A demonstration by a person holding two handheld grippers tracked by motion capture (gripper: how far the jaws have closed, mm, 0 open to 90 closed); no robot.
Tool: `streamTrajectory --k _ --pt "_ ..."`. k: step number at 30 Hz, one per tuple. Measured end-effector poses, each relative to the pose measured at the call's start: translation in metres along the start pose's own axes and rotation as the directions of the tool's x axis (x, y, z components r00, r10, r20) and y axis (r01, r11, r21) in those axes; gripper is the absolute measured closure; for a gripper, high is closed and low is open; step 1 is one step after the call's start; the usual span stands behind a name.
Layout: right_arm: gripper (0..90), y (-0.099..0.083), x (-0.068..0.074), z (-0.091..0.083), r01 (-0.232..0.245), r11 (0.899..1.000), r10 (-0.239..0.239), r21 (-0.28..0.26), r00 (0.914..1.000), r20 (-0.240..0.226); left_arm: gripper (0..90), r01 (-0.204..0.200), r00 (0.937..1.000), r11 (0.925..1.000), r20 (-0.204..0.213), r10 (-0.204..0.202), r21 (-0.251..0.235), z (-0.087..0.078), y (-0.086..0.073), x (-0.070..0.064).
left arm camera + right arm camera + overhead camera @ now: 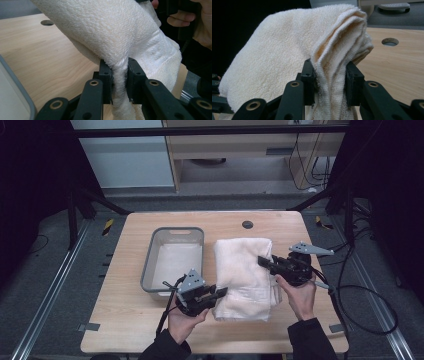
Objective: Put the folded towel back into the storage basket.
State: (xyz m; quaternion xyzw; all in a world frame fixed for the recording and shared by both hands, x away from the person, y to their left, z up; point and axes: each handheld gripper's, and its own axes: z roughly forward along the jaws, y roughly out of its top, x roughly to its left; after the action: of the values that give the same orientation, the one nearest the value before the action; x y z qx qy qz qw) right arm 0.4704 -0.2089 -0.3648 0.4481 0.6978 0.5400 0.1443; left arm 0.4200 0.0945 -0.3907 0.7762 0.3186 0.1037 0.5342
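Table (125, 320): pale wood, centre of the high view, with a round hole (247, 224) near its far edge
Towel (245, 275): cream terry, folded into a thick oblong, right of centre in the high view, just beside the bin; it is pinched from both sides, and in both gripper views its folds bulge up over the jaws
Bin (150, 265): grey plastic, left of centre in the high view, on the table, a pale lining inside; its rim shows at the lower left of the left gripper view
Left gripper (220, 292): lower centre of the high view, at the towel's near left edge; in the left gripper view (120, 75) its jaws are clamped on a fold of towel that runs down between them
Right gripper (264, 261): right of centre in the high view, at the towel's right edge; in the right gripper view (329, 80) its jaws squeeze several stacked layers
Hands: left hand (182, 320) and right hand (300, 295), both in dark sleeves, come in from the bottom of the high view, each around its gripper
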Motion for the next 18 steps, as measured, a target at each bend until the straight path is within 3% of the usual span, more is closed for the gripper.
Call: streamTrajectory --k 18 --pt "66.7 0.03 0.024 0.014 0.04 0.998 -0.04 -0.04 0.9992 0.0 76.0 0.014 0.9995 0.9978 -0.029 -0.016 -0.065 -0.025 0.013 0.018"
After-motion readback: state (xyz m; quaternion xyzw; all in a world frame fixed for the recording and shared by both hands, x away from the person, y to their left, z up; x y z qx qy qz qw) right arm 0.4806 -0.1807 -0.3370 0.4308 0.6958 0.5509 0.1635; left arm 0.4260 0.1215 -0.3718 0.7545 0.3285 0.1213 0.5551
